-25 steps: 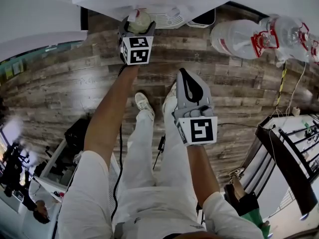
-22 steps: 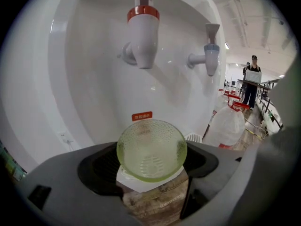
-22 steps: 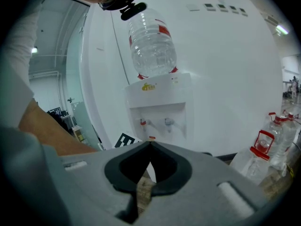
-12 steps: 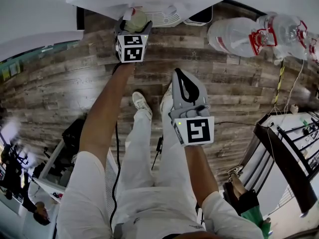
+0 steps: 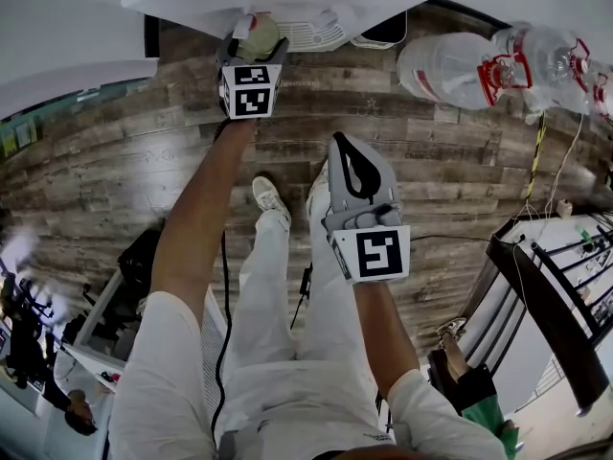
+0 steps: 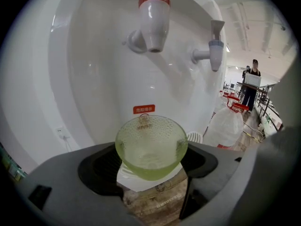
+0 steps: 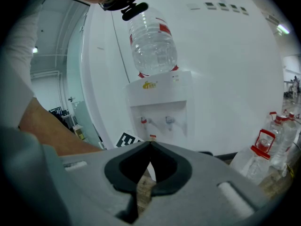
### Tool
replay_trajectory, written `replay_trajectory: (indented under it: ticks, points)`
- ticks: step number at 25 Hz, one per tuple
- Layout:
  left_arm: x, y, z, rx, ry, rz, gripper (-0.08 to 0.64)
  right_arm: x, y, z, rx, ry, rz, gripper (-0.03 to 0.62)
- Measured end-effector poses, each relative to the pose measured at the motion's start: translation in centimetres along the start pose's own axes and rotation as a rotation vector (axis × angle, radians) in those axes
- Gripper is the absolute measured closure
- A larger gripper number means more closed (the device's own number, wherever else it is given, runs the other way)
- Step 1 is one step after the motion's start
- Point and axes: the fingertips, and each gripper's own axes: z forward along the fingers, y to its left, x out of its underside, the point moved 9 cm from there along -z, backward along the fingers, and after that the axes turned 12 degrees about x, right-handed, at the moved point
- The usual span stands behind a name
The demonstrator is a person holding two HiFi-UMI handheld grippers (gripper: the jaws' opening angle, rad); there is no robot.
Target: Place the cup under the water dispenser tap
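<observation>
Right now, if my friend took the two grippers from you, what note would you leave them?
Left gripper: shut on the green glass cup, held upright in the air.
Right gripper: shut, empty, held back over the wooden floor.
Cup: in front of the water dispenser, lined up below the red tap; the blue tap is to its right.
Done: cup brought to the dispenser.
Left: ease it onto the drip tray under the tap, then let go.

Bright, even indoor light. Strong fisheye bending at all edges; black vignette corners in both gripper views. Ceiling strip lights (image 6: 244, 20) glare. Near gripper bodies soft-focused.
</observation>
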Motion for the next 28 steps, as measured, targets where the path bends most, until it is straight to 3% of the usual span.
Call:
replay_trajectory:
  ticks: [12,19,24,28]
  points:
    - [-1.0,-0.7,-1.6,0.037,-0.018,-0.057,0.156,-1.0,0.2,-0.5,0.001,-0.02,-0.003,0.592]
    - [-2.1,-2.0,-4.1,0.041,-0.007,-0.026,0.156,-3.4,0.4,-1.8,0.022,-0.057,0.024,0.592]
    - [-3.5,-2.5,-6.7,0.035,-0.03,-0.045,0.156,-4.7,0.8,-3.1,0.032,-0.079,0.027,0.592]
    - [-5.3,-4.0,-9.3,0.046,-0.044,-0.007,0.16,-6.2,1.0,-4.6,0.041,-0.09,0.037,0.592]
